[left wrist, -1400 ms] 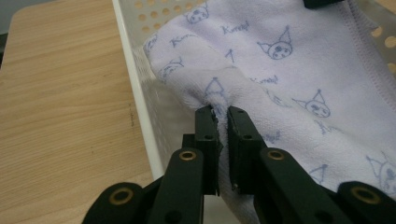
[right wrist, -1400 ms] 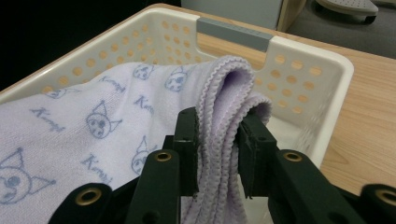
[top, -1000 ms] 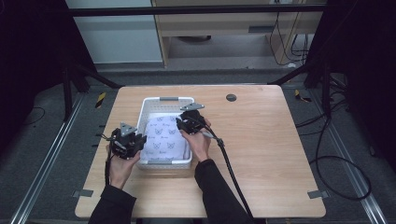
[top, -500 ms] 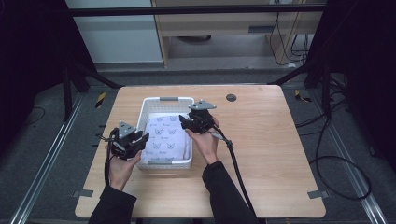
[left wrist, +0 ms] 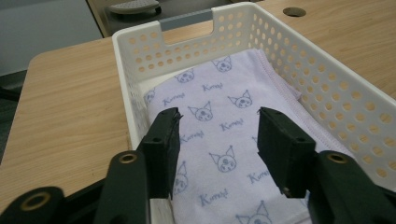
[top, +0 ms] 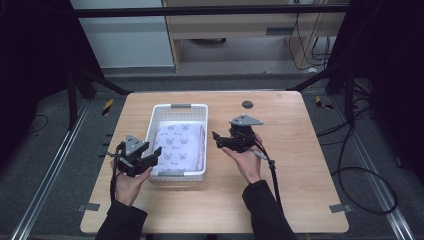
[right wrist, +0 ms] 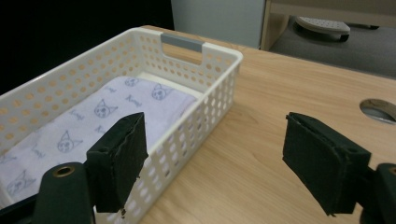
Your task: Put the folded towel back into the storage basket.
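Now both grippers stand apart from the folded cloth (top: 180, 146), which lies flat inside the white basket (top: 178, 109) at the middle of the wooden table (top: 300, 170). The pale lilac cloth, printed with small cat faces, fills most of the basket floor. The left gripper (top: 150, 161) hovers at the basket's near corner; its jaws have just been opening and now stand fairly wide, with nothing pinched between them. In the left gripper view the cloth (left wrist: 224, 140) lies just beyond and below the left gripper (left wrist: 219, 140), its black fingers (left wrist: 163, 144) clear of the fabric. The right gripper (top: 216, 139) is held over bare table just beside the basket's right wall; its jaws have also just been opening and gape wide, empty. In the right gripper view the basket (right wrist: 219, 88) and cloth (right wrist: 93, 116) sit off to the left finger's side of the right gripper (right wrist: 212, 158), and a round hole in the tabletop (right wrist: 380, 109) shows beyond the other finger.
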Motion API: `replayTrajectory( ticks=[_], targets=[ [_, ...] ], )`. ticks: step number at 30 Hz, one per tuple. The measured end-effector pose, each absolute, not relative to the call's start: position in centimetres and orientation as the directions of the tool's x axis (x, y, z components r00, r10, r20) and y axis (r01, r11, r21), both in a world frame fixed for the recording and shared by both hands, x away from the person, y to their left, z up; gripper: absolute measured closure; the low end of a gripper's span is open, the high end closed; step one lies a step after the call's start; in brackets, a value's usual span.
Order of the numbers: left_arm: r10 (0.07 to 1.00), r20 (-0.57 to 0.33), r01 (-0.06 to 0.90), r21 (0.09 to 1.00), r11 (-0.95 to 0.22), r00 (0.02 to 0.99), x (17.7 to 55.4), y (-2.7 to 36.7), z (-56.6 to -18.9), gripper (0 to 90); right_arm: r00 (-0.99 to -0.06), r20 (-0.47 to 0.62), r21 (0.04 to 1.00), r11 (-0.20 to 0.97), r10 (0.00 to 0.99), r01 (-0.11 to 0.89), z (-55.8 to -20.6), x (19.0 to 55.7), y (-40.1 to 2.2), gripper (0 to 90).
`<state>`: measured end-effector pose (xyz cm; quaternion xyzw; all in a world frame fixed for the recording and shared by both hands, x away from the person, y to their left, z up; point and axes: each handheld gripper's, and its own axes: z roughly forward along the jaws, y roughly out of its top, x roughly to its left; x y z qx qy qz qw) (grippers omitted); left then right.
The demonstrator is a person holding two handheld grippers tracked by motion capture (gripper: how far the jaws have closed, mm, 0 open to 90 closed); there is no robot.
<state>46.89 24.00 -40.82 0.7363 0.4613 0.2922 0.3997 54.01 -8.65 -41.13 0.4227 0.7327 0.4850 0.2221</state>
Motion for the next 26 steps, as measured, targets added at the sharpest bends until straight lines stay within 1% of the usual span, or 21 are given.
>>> replayTrajectory(
  ticks=[1,5,8,12,15,21,26],
  targets=[
    [0.912,0.063,0.441,0.86,-0.256,0.406,46.8,24.1,-40.9,45.0,-0.546,0.091,0.897,0.169,0.833,0.408,-41.3,53.7,-9.4,21.6],
    [0.91,0.088,0.419,0.867,-0.27,0.405,46.1,24.3,-41.0,41.1,-0.546,0.126,0.896,0.141,0.828,0.421,-41.7,52.6,-11.6,19.5],
    [0.911,0.074,0.412,0.875,-0.256,0.407,45.7,24.6,-41.0,37.9,-0.544,0.101,0.892,0.167,0.833,0.42,-41.9,51.6,-13.1,17.4],
    [0.911,0.069,0.404,0.881,-0.248,0.408,45.2,24.9,-40.9,34.0,-0.546,0.105,0.881,0.176,0.831,0.439,-42.3,50.6,-14.6,15.9],
    [0.908,0.075,0.402,0.88,-0.254,0.411,44.7,25.2,-41.0,32.3,-0.551,0.067,0.885,0.205,0.832,0.418,-42.6,49.6,-15.7,14.9],
    [0.9,0.093,0.391,0.878,-0.276,0.426,43.0,26.2,-41.8,30.1,-0.54,0.073,0.884,0.197,0.839,0.425,-44.0,47.3,-18.8,13.5],
    [0.905,0.087,0.388,0.883,-0.264,0.417,41.9,27.2,-42.0,29.8,-0.503,0.093,0.88,0.166,0.859,0.445,-45.3,45.7,-21.9,14.5]
  ],
)
